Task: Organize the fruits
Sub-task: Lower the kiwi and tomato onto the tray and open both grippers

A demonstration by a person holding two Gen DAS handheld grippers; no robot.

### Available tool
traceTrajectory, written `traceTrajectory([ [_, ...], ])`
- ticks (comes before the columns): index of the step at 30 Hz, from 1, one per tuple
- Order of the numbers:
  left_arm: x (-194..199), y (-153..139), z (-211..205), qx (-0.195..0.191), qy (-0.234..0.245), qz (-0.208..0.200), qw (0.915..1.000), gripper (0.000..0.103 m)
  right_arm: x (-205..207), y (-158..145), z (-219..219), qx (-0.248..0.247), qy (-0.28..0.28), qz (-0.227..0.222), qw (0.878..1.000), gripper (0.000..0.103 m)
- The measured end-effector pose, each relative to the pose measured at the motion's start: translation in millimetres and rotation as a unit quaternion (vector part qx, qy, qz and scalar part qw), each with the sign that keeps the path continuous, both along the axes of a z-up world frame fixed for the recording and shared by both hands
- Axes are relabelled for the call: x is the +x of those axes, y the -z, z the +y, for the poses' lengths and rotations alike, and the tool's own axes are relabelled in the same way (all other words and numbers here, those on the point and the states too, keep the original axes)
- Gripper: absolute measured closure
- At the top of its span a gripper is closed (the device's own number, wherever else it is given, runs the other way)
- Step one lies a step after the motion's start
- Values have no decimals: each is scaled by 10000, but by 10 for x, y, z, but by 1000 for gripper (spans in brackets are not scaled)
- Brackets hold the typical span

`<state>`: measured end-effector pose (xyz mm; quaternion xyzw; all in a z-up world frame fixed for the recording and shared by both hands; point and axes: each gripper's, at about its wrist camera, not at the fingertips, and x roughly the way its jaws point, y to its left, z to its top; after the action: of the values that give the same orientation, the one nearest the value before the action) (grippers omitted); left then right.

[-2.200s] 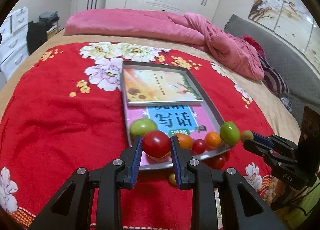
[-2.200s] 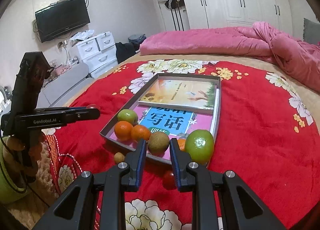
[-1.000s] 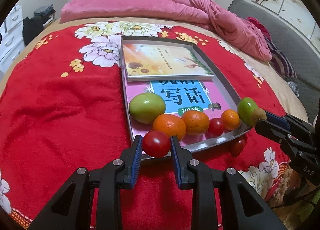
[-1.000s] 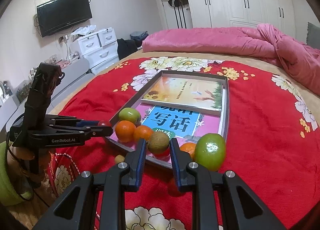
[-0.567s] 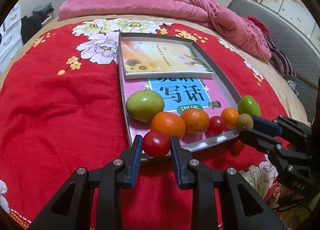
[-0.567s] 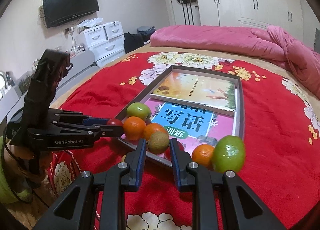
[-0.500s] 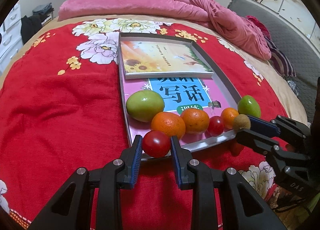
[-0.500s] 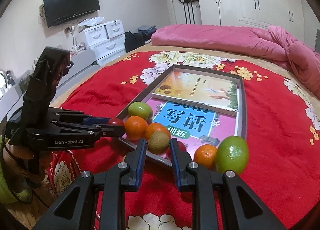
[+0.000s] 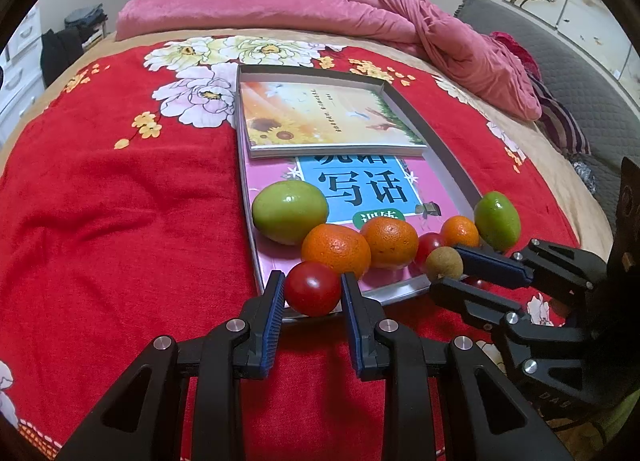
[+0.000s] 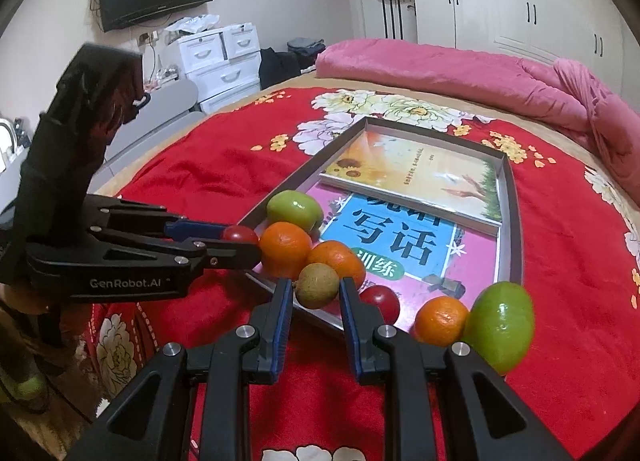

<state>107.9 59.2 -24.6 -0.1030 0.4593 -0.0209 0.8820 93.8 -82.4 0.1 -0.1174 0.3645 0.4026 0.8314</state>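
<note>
Left claw [image 9: 313,288]: clamped on a red tomato [image 9: 312,288], held at the near corner of the tray [image 9: 448,153].
Right claw [image 10: 316,287]: clamped on a small brown fruit [image 10: 317,285], just over the tray's near rim.
Tray: on the red floral bedspread [image 9: 120,221], ahead of both claws; two books lie inside, the sunflower book [image 9: 324,121] at the far end, partly over the pink book [image 9: 360,189].
Fruit beyond the left claw: a large orange [image 9: 335,249] just behind the tomato, a second orange [image 9: 389,237] to its right, a green fruit [image 9: 290,211] further back.
Fruit right of the right claw: a red tomato [image 10: 380,303], a small orange [image 10: 440,319] and a second green fruit [image 10: 500,325].
</note>
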Motion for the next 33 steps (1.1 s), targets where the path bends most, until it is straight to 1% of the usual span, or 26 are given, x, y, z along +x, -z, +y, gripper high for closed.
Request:
traceTrajectory([
  [10,-1,0,7,-1,0,0,10000,74,32,64,13,-96,92,59,9999,78],
  [17,-2,2,1,-22,-1,4,10000,74,49,69,-26,-55,168,123,9998,78],
  [20,-6,8,-3,-49,-9,5,10000,74,50,61,-52,-25,204,139,9997,71],
  [24,-9,11,4,-70,-16,9,10000,74,37,41,-91,6,256,131,9996,68],
  [26,-10,10,8,-76,-17,11,10000,74,26,24,-113,26,269,99,9996,63],
  [30,-8,13,19,-117,-27,17,9999,74,13,-6,-142,50,288,55,9996,61],
  [33,-9,14,22,-148,-34,19,9999,74,0,-27,-154,54,306,7,9995,57],
])
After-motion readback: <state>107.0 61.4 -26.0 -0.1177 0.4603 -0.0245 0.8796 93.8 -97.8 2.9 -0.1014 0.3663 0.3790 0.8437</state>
